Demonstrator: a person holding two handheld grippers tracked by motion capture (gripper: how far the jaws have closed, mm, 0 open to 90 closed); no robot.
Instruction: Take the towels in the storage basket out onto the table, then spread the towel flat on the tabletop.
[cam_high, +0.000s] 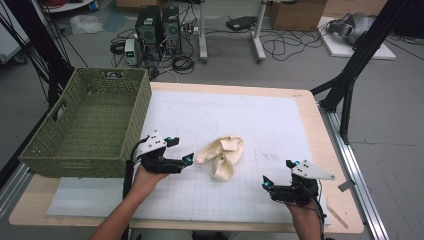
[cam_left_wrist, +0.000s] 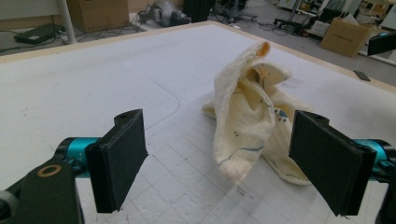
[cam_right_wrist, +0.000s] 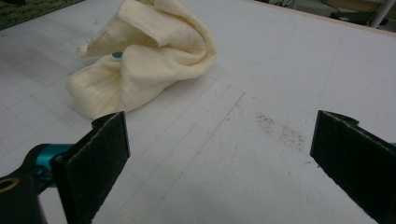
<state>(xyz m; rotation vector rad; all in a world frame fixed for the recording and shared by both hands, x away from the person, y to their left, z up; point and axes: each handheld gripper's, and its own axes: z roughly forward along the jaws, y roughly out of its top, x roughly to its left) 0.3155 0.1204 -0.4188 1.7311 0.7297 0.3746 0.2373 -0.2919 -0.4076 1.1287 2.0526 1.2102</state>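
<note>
1. High view: a crumpled cream-coloured cloth (cam_high: 222, 156) lies bunched on the white gridded mat (cam_high: 280, 125) that covers the light wooden table (cam_high: 320, 125), slightly left of the mat's middle.
2. High view: the left gripper (cam_high: 181, 152), held in the person's left hand (cam_high: 145, 177), sits just left of the cloth; its jaws stand spread, with the tips pointing at the cloth's near-left end and close beside it. Whether a tip touches the fabric cannot be told from here.
3. High view: the right gripper (cam_high: 275, 172) rests low over the mat near its front right corner, well apart from the cloth, jaws spread.
4. High view: a green woven rectangular basket (cam_high: 75, 150) stands on the table's left end, just beside the left gripper.
5. Left gripper view: both black jaws stand wide apart. The cloth (cam_left_wrist: 247, 121) rises in a peaked fold ahead of them, between their lines but beyond the pads; neither pad presses on it.
6. Right gripper view: the jaws stand wide apart over bare mat. The cloth (cam_right_wrist: 144, 60) lies farther off at upper left, clear of both pads.
</note>
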